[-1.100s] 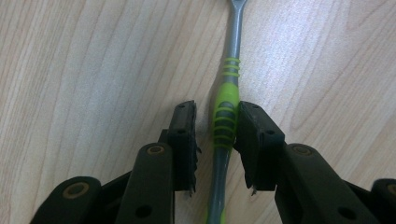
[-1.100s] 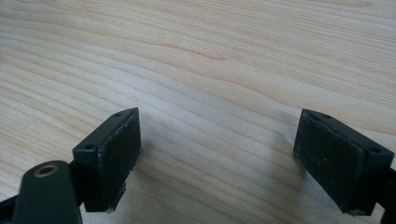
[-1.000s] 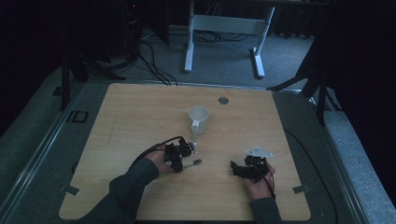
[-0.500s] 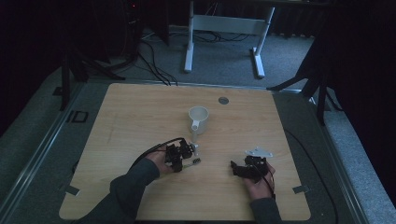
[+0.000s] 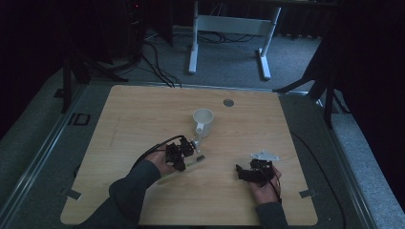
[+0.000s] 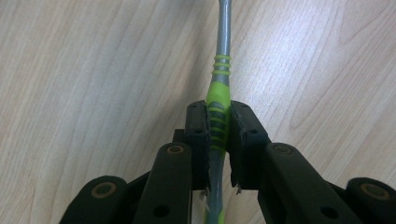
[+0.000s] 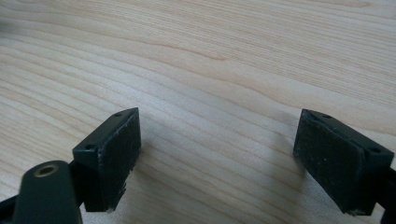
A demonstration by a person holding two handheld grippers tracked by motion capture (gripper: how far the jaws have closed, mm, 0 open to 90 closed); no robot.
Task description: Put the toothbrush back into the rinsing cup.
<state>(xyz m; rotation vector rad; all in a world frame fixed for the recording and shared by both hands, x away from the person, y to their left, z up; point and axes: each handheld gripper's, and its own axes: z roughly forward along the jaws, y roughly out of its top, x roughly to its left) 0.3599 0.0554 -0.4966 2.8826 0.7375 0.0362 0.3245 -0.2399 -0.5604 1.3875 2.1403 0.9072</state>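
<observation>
the left gripper [image 6: 218, 135] has just closed its jaws on the green toothbrush [image 6: 219, 100], lying on the table [image 5: 143, 109] near the mug [image 5: 203, 119]. the thin handle could swivel or slip on lifting. the right gripper [image 7: 217, 154] gapes empty.

No legible text, label, brand, number or sign appears on any surface; the marks on the counter [image 5: 143, 124] are wood grain alone.
</observation>
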